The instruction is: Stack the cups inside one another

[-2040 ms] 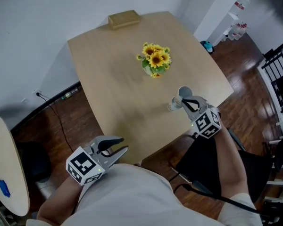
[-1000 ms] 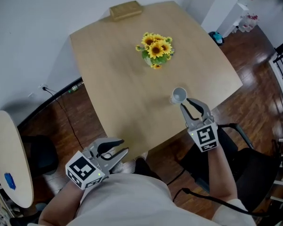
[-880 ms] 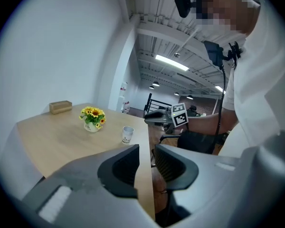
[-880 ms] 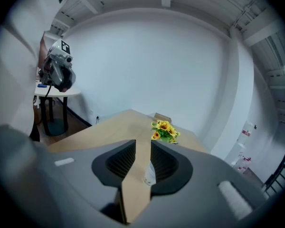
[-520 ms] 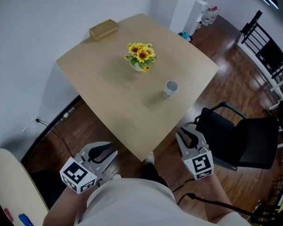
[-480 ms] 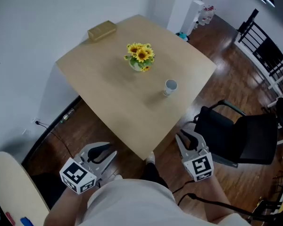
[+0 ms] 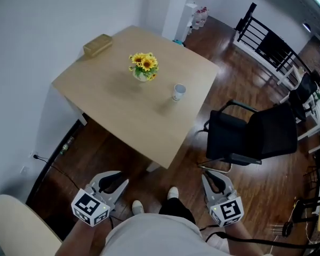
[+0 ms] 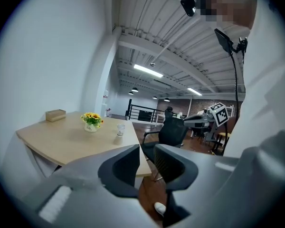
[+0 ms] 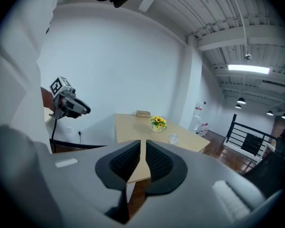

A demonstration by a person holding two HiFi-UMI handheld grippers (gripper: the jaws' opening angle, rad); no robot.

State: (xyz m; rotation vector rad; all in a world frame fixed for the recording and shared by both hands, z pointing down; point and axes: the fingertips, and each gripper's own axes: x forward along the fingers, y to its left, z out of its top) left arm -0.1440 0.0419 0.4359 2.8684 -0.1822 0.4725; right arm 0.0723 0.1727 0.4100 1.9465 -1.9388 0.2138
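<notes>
The stacked clear cups (image 7: 178,92) stand near the right edge of the pale wooden table (image 7: 117,103), far from both grippers. They show small in the left gripper view (image 8: 120,129) and in the right gripper view (image 9: 174,138). My left gripper (image 7: 120,182) is low at the left, over the floor, open with nothing between its jaws (image 8: 146,151). My right gripper (image 7: 214,178) hangs over the floor beside the chair. Its jaws (image 9: 142,144) have just been closing to a narrow slit, with nothing between them.
A vase of sunflowers (image 7: 143,67) and a small brown box (image 7: 97,45) sit on the table. A black office chair (image 7: 250,137) stands at its right. A round pale table (image 7: 16,228) is at the lower left. Dark wood floor lies under both grippers.
The person has stepped back from the table, so both grippers have drawn away from the cups and now hang over the floor. The right gripper's jaws have narrowed.
</notes>
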